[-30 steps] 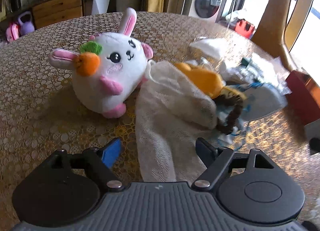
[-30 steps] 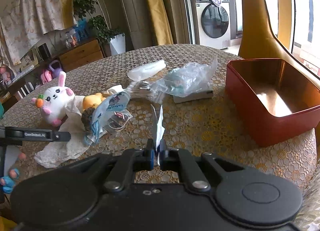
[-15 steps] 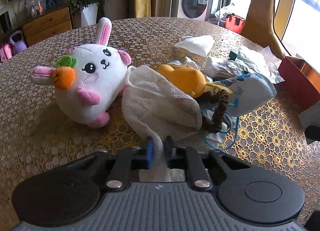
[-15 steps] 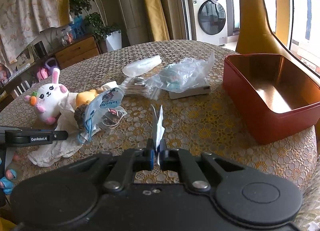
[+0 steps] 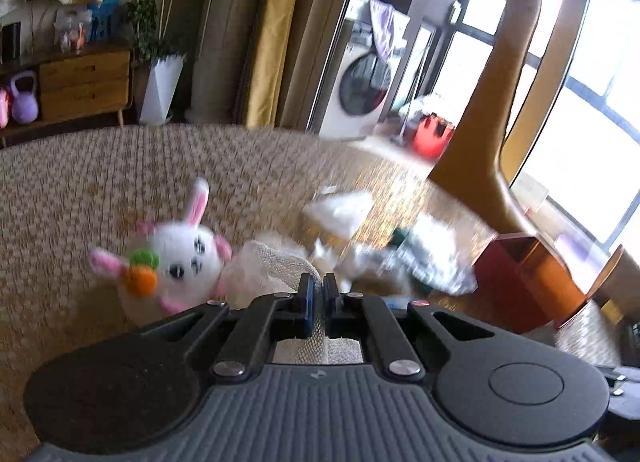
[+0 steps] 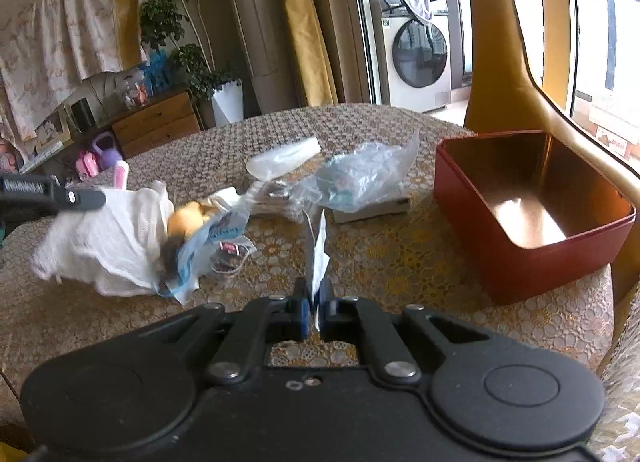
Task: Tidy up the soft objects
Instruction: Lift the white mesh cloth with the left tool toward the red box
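Observation:
My left gripper [image 5: 318, 282] is shut on a white mesh cloth [image 5: 276, 266] and holds it above the table. In the right wrist view the left gripper [image 6: 96, 198] shows at the left edge, with the cloth [image 6: 108, 242] hanging from it. A white bunny plush [image 5: 180, 258] with a carrot sits just left of the cloth. Beside the cloth lie a yellow plush [image 6: 188, 218] and a blue-white face mask [image 6: 212, 238]. My right gripper [image 6: 315, 294] is shut on a thin white sheet [image 6: 319, 250] that stands up between its fingers.
An open red box [image 6: 520, 262] stands on the right of the round, lace-covered table [image 6: 400, 262]. Clear plastic bags [image 6: 360, 174], a flat white box [image 6: 372, 206] and a clear packet [image 6: 284, 156] lie mid-table. A chair back [image 6: 500, 62] rises behind the red box.
The left gripper closed on the mesh cloth and rose, pulling the cloth up off the table. The right gripper kept still with the white sheet in it.

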Demonstrator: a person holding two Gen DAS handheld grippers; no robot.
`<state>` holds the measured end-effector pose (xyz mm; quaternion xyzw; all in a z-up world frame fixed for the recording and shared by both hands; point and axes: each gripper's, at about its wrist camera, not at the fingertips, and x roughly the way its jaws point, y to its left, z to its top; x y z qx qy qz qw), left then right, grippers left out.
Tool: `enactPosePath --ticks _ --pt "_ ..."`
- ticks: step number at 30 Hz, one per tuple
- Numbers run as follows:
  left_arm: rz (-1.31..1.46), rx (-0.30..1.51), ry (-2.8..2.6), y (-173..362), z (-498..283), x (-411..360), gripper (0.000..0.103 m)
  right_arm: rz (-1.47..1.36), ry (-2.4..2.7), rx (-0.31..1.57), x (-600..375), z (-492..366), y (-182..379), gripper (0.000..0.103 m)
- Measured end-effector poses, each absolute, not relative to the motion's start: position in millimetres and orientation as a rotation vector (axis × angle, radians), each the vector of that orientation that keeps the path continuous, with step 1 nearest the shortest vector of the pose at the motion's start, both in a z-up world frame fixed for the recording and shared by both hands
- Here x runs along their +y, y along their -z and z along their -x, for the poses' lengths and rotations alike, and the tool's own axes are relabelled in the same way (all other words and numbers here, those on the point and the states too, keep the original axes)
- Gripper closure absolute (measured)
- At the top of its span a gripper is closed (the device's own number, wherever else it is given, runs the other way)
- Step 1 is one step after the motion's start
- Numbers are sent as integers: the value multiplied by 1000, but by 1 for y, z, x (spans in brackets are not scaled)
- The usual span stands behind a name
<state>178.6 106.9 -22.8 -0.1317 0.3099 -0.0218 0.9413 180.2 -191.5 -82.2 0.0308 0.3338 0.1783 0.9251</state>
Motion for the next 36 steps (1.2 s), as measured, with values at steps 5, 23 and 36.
enactPosePath --ticks 5,23,36 --pt "265 580 73 -14 -171 107 98 -61 -384 654 -198 -173 67 99" --pt "189 557 279 -101 -192 18 98 -66 -358 557 -262 -176 -4 99" --pt "133 600 450 -95 -254 -105 98 -52 -241 575 -311 -211 6 98"
